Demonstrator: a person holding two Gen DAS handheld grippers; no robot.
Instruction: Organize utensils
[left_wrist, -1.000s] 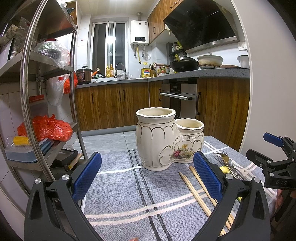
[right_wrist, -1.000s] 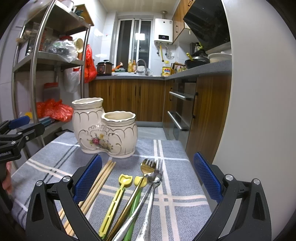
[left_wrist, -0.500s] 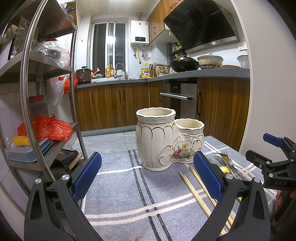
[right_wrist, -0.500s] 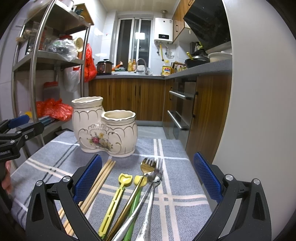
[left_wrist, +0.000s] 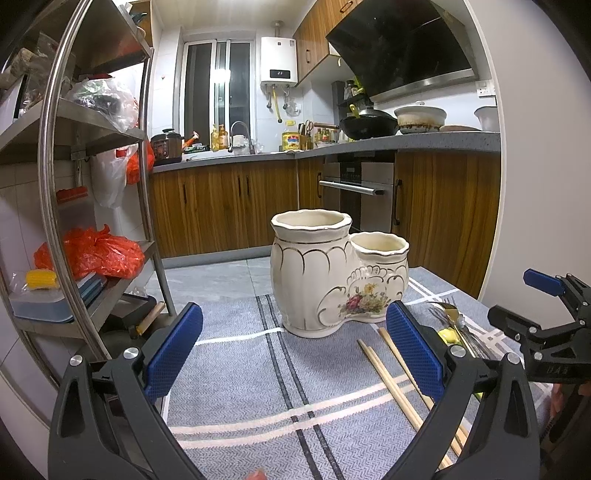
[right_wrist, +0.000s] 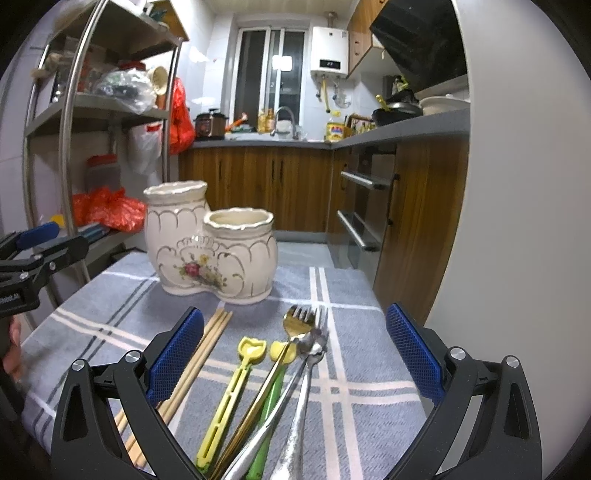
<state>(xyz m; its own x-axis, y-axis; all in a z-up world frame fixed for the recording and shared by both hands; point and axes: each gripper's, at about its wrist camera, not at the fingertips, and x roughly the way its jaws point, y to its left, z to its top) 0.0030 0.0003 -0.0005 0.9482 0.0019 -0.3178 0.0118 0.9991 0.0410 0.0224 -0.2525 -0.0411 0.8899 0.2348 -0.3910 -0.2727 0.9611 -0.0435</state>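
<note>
A cream two-cup ceramic utensil holder (left_wrist: 338, 273) with a flower print stands on the grey striped cloth (left_wrist: 240, 387); it also shows in the right wrist view (right_wrist: 212, 245). Both cups look empty. Wooden chopsticks (right_wrist: 201, 360) lie in front of it, beside a yellow plastic utensil (right_wrist: 231, 391), a green one (right_wrist: 271, 410), a gold fork (right_wrist: 297, 321) and silver cutlery (right_wrist: 304, 373). My left gripper (left_wrist: 293, 349) is open and empty, above the cloth. My right gripper (right_wrist: 293, 354) is open and empty, over the loose utensils.
A metal shelf rack (left_wrist: 55, 206) with bags and boxes stands left of the table. A white wall (right_wrist: 517, 184) borders the table's right edge. Kitchen cabinets (left_wrist: 221, 210) and an oven (left_wrist: 354, 195) are beyond the table's far edge.
</note>
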